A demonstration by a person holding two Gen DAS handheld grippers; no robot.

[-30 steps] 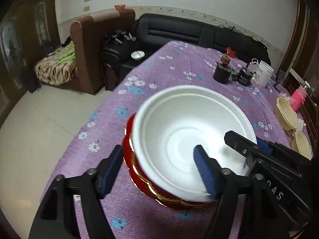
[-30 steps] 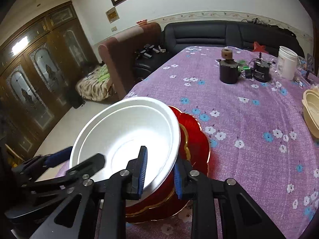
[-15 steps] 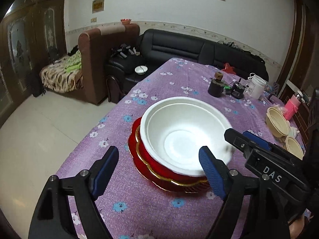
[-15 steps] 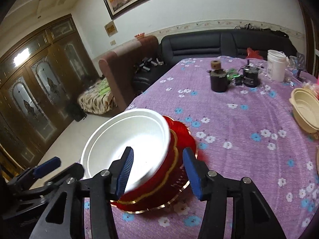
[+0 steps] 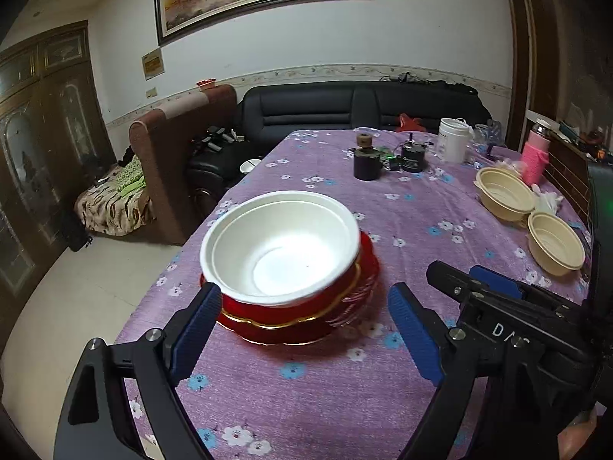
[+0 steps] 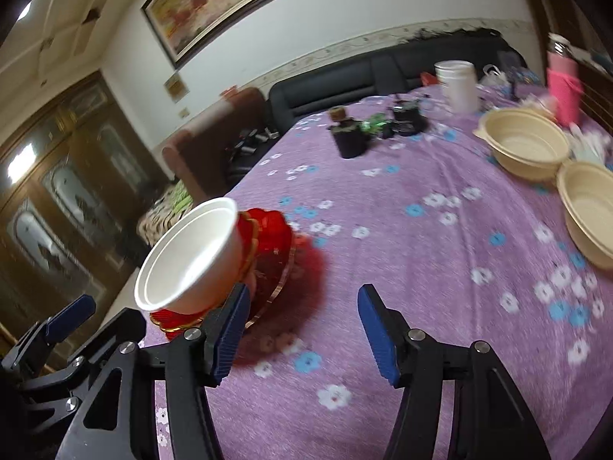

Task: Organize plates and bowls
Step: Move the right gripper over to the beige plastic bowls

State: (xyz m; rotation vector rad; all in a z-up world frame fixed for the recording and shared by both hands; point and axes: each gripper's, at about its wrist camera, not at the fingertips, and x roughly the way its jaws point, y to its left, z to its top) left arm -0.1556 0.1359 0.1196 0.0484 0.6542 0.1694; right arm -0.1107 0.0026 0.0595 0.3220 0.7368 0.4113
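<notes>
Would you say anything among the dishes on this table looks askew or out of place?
Slightly. The white bowl sits off-centre on the red plates, overhanging their left edge. The two beige bowls are still apart at the right, not stacked.

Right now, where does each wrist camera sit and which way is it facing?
Left wrist: on the left gripper, angled down the table at the white bowl on red plates; its opening jaws show, plus the right gripper's side.
Right wrist: on the right gripper, beside the stack, facing two beige bowls; jaws opening, empty.
Shared: stack, beige bowls, purple tablecloth.
</notes>
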